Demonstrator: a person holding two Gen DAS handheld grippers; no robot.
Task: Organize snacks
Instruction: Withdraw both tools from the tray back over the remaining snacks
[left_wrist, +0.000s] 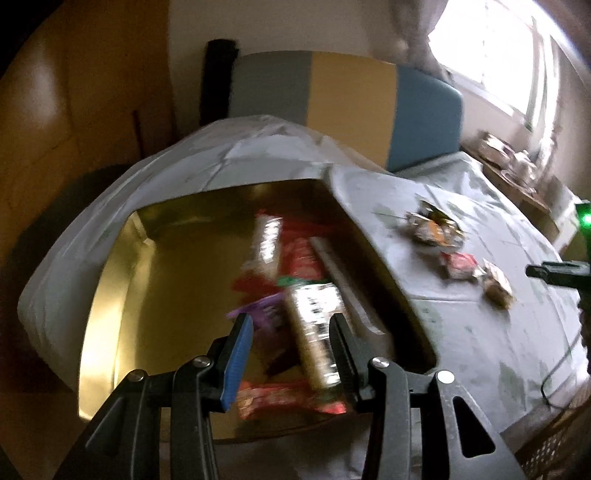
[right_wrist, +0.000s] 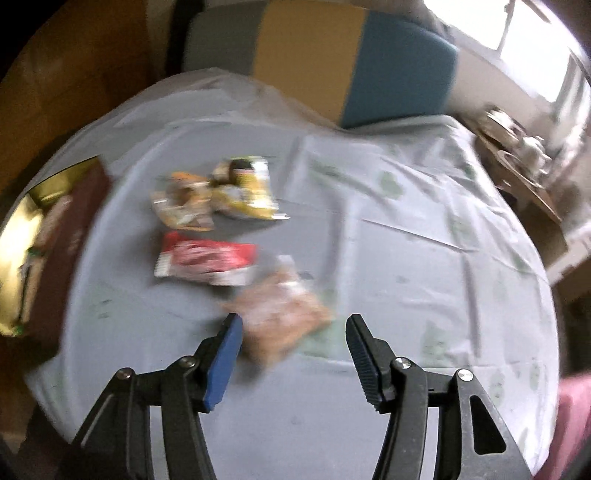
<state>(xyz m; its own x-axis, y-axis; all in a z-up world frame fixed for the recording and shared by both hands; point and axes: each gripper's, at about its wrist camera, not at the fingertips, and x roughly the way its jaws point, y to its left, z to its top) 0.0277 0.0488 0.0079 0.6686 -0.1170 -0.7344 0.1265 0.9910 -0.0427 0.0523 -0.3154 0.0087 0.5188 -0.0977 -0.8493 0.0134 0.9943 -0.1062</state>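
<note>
A gold-lined box (left_wrist: 122, 295) sits on the table with several snack packs inside: a shiny gold bar (left_wrist: 314, 332), red packs (left_wrist: 303, 258) and a purple pack (left_wrist: 266, 310). My left gripper (left_wrist: 291, 321) hovers open above the box; the gold bar shows between its fingers, whether touching I cannot tell. My right gripper (right_wrist: 293, 321) is open over the table, just short of a tan snack pack (right_wrist: 280, 317). Beyond it lie a red pack (right_wrist: 207, 262), an orange pack (right_wrist: 183, 201) and a yellow pack (right_wrist: 243, 190). The box (right_wrist: 22, 229) shows at the left edge.
A pale cloth (right_wrist: 406, 258) covers the table. A chair back with grey, yellow and blue panels (right_wrist: 314, 55) stands behind it. A cluttered side table (right_wrist: 517, 155) is at the right by a bright window. The right gripper (left_wrist: 554, 273) shows at the left wrist view's edge.
</note>
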